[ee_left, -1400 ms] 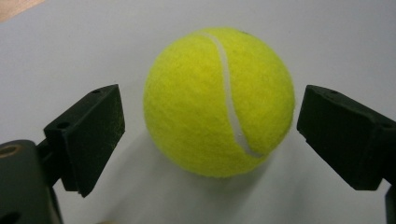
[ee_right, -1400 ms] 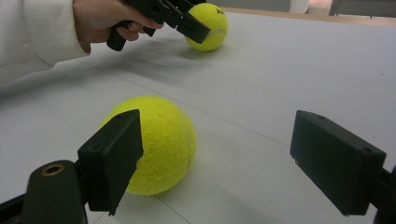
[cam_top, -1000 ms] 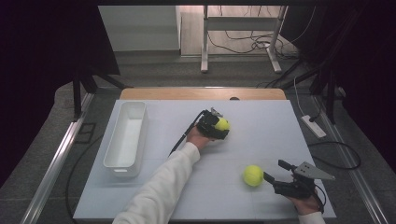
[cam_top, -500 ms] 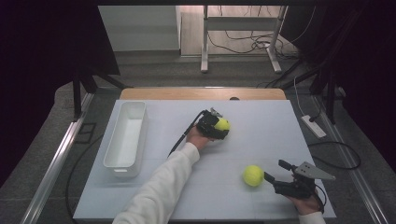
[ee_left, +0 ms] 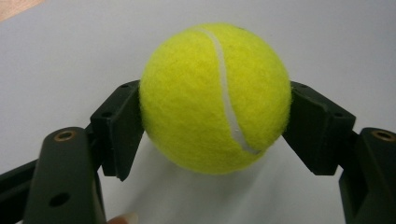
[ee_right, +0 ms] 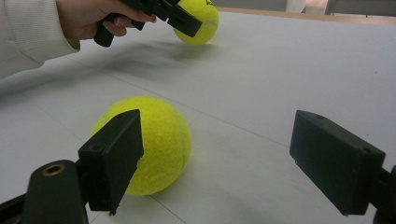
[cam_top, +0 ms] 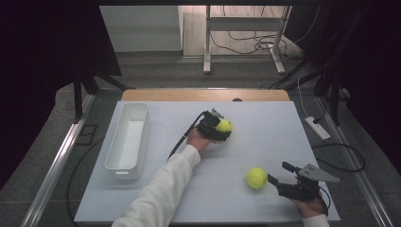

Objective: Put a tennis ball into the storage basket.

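Two yellow tennis balls lie on the white table (cam_top: 265, 142). My left gripper (cam_top: 221, 128) is shut on the far ball (cam_top: 224, 126) near the table's middle. In the left gripper view both pads press the sides of this ball (ee_left: 215, 98), which rests on the table, with my left gripper (ee_left: 215, 119) around it. The near ball (cam_top: 256, 178) sits at the front right, just left of the tips of my open right gripper (cam_top: 278, 172). In the right gripper view that ball (ee_right: 161, 140) lies ahead of the left jaw, while my right gripper (ee_right: 219, 154) holds nothing.
A white rectangular bin (cam_top: 127, 142) stands along the table's left side. A wooden strip (cam_top: 203, 95) edges the far side. A power strip (cam_top: 318, 127) and cables lie on the floor to the right. A white sleeve (cam_top: 161, 189) crosses the front middle.
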The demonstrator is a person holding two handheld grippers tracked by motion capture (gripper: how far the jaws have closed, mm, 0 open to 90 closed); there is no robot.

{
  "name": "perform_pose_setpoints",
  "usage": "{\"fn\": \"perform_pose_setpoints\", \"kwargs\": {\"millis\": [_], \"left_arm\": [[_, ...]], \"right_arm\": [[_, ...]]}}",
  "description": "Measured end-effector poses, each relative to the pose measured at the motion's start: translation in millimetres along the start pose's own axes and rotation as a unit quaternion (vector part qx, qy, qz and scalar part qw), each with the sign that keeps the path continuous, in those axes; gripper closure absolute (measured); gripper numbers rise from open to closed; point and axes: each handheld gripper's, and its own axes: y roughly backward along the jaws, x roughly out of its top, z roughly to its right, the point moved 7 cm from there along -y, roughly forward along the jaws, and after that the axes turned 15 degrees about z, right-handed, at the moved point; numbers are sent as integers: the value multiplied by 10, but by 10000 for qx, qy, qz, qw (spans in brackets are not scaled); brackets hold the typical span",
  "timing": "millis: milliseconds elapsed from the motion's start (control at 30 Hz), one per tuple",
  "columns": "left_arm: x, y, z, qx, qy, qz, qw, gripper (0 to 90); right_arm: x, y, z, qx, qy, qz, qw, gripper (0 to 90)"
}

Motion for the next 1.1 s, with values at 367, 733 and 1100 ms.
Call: {"fn": "perform_pose_setpoints", "kwargs": {"millis": [367, 733, 1100], "left_arm": [[-23, 86, -12, -12, 85, 126, 9999, 268], [-18, 197, 38, -91, 59, 314, 9994, 267], [8, 312, 57, -80, 84, 399, 9991, 267]], "right_arm": [[-2, -9, -1, 16, 27, -8, 10000, 169], [-1, -15, -5, 21, 45, -6, 10000, 169], [0, -21, -8, 3, 60, -5, 10000, 169]]}}
